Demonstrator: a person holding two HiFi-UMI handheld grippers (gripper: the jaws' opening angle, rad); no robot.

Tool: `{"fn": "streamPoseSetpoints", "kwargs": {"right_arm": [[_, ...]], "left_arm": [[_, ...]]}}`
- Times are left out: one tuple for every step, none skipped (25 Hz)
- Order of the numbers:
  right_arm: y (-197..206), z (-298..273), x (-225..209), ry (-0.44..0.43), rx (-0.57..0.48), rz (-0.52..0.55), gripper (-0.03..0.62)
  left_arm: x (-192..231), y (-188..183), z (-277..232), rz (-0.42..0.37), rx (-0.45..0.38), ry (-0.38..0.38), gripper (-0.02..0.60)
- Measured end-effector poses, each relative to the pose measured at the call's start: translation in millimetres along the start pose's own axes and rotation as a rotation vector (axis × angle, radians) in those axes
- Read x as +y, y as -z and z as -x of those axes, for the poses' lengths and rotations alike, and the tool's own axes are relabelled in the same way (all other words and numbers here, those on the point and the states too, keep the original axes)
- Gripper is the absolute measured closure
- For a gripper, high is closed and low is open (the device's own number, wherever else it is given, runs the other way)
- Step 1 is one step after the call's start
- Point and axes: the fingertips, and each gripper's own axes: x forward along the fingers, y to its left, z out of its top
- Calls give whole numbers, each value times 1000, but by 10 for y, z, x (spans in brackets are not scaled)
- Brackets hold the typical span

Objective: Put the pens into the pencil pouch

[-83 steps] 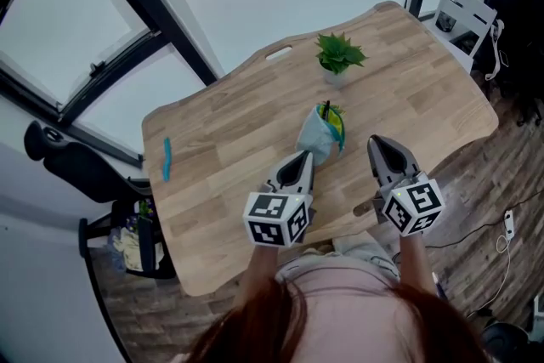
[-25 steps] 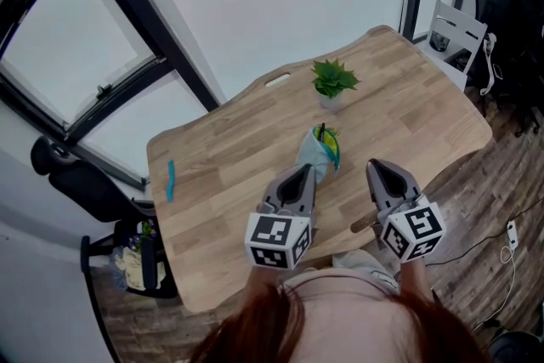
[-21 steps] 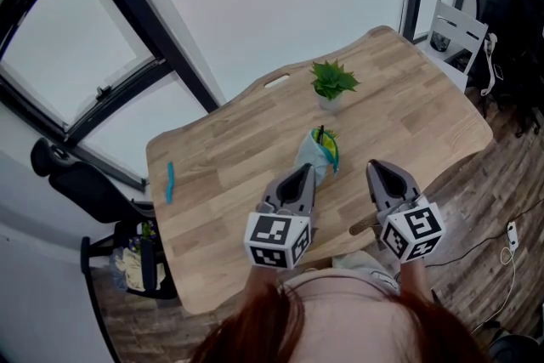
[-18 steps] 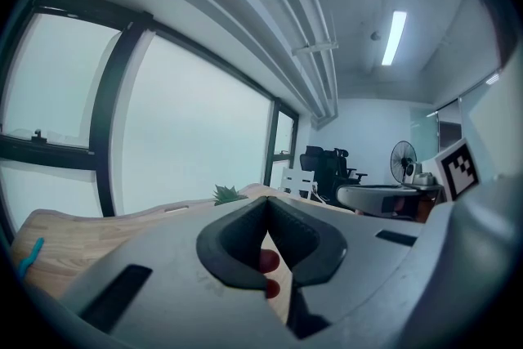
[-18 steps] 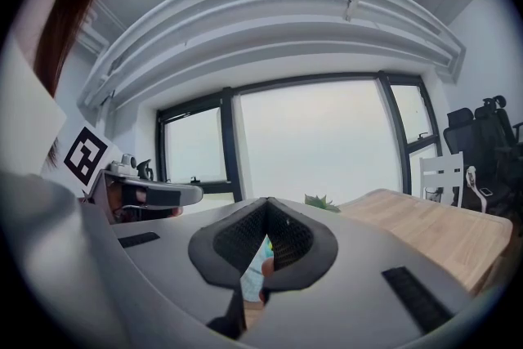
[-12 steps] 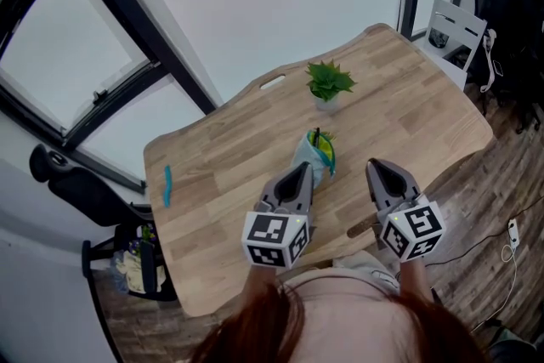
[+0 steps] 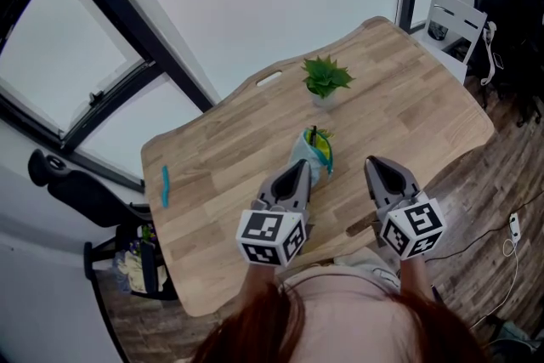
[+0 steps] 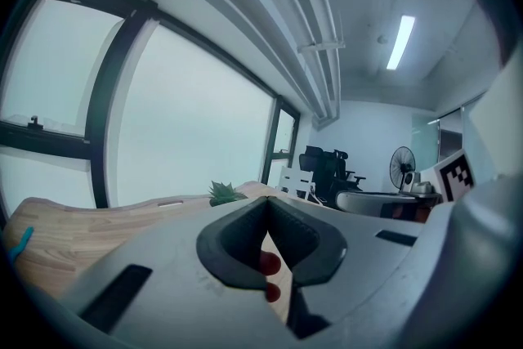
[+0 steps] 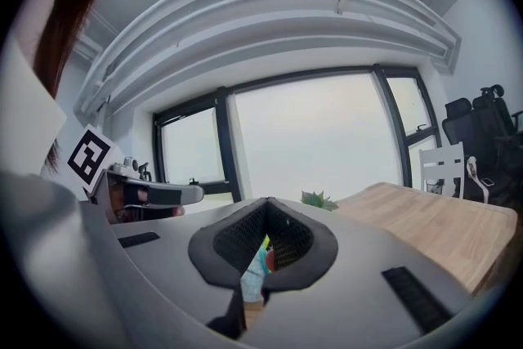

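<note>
On the table: one pouch, one plant, one loose pen

Lower part of the pencil pouch behind the left gripper; pens mostly inside.

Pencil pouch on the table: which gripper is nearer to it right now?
Left. The left gripper, jaws shut, sits just at the pencil pouch's near edge; the right gripper, also shut, hangs off to its right with bare table between.

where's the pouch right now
In the head view the pouch sits mid-way across the table, just ahead of the left gripper and on the near side of the plant.
</note>
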Motion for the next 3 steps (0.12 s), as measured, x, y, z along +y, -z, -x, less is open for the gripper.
{"fn": "streamPoseSetpoints", "kwargs": {"right_arm": [[3,-4,-6,-2,1,1,594],[4,-7,-13,-4,2,2,594],[6,-10,-19,-6,2,3,594]], "left_arm": [[1,-3,-16,3,-1,0,580],[1,-8,-32,6,-2,1,580],[0,-12,-48,8,-3,2,580]]}}
